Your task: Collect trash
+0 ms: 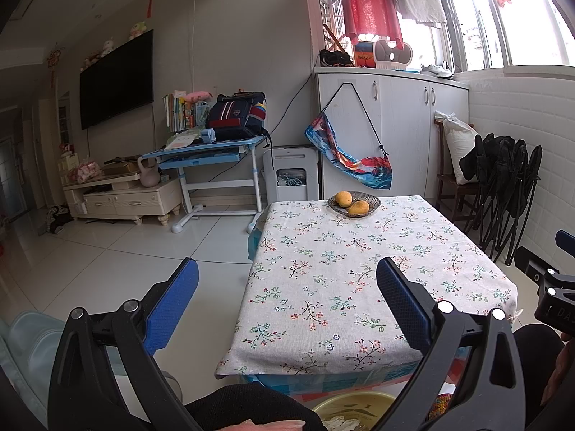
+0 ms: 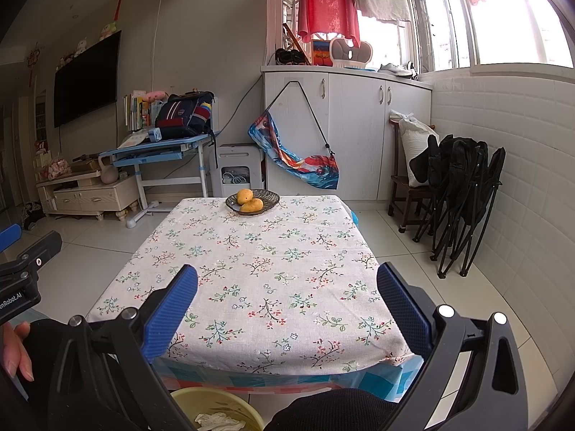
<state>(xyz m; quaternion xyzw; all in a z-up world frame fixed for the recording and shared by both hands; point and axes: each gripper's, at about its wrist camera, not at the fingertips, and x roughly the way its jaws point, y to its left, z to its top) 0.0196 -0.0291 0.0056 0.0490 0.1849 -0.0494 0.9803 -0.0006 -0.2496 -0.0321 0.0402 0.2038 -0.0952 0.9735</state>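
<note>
A low table with a flowered cloth [image 1: 359, 273] [image 2: 258, 273] stands in front of me. A yellow bin [image 2: 215, 409] with crumpled white paper [image 2: 215, 421] in it sits on the floor at the table's near edge; it also shows in the left wrist view [image 1: 354, 407]. My left gripper [image 1: 287, 273] is open and empty, held above the table's near left corner. My right gripper [image 2: 287, 276] is open and empty above the table's near edge. No loose trash shows on the cloth.
A dark dish [image 1: 354, 204] [image 2: 252, 201] with two mangoes sits at the table's far edge. Folded black chairs [image 2: 460, 201] lean on the right wall. A blue desk [image 1: 208, 151] and TV stand [image 1: 122, 197] are at the left; a white cabinet [image 2: 345, 125] behind.
</note>
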